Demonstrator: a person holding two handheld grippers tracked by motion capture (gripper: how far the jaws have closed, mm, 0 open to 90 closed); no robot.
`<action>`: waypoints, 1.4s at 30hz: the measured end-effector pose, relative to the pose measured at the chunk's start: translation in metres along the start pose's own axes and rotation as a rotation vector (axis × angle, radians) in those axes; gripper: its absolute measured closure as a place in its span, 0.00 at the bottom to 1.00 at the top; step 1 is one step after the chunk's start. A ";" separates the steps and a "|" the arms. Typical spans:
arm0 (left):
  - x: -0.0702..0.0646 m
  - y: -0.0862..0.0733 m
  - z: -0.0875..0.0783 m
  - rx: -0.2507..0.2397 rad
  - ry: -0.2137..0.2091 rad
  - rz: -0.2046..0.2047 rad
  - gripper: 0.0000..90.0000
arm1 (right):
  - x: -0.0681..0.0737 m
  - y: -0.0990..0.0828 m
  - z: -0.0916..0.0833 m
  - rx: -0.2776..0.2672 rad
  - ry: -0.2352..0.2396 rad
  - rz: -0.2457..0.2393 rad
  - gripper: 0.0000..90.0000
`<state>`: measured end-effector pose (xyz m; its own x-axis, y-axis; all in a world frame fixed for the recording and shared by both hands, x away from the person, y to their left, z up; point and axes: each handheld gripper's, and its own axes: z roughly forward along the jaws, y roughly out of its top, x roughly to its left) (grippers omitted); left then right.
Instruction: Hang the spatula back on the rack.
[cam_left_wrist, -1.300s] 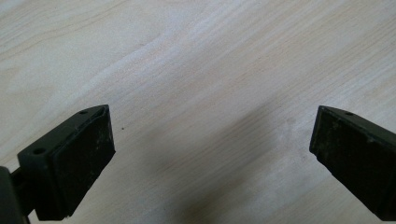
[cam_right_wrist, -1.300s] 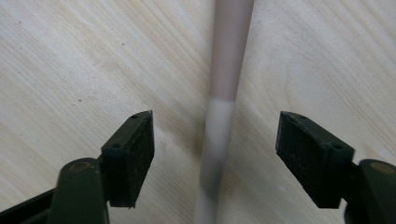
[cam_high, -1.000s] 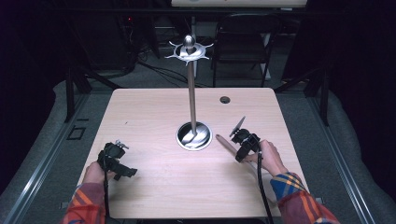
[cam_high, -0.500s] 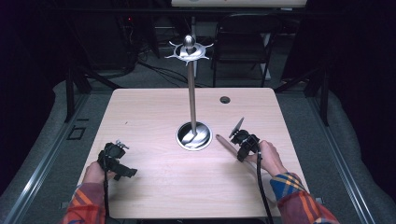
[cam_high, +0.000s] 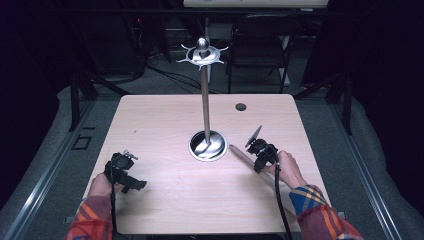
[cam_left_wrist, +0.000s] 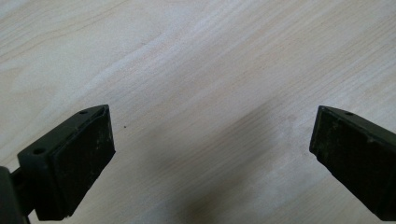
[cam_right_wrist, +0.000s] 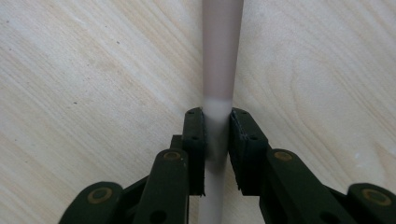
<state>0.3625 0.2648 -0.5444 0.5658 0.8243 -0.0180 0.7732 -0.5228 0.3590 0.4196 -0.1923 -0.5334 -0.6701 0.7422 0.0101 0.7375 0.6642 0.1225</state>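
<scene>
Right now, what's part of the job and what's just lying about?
In the job:
- right hand-held gripper, shut on the rod
- rod, lying on the table

Lying about:
- metal stand at the table's middle
- left hand-held gripper, open, nothing between its jaws

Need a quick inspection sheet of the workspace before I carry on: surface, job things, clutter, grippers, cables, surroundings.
Surface: light wood table, bare grain under the left gripper.
Job's things: pale rod lying flat on the table, just right of the stand's base; metal stand upright at mid-table, hooked crown on top.
Clutter: nothing seen; a small grommet hole near the far edge.
Grippers: right gripper has just closed its jaws onto the rod; left gripper open over bare table.
Cables: a black cable trails from the right gripper along the forearm; another from the left.
Surroundings: dark room, chair behind the table, grey floor.
</scene>
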 end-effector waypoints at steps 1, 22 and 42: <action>0.000 0.000 0.000 -0.002 0.001 -0.001 0.00 | 0.000 0.000 -0.001 -0.004 -0.001 -0.002 0.86; 0.001 0.000 -0.001 -0.010 -0.001 0.000 0.00 | 0.002 -0.009 -0.042 -0.142 -0.026 0.001 0.87; 0.001 0.001 -0.001 -0.011 -0.001 0.003 0.00 | -0.004 -0.025 -0.077 -0.303 -0.069 0.025 0.87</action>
<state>0.3632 0.2654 -0.5430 0.5683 0.8226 -0.0183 0.7684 -0.5226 0.3694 0.3972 -0.2187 -0.4603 -0.6371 0.7692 -0.0491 0.6882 0.5964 0.4133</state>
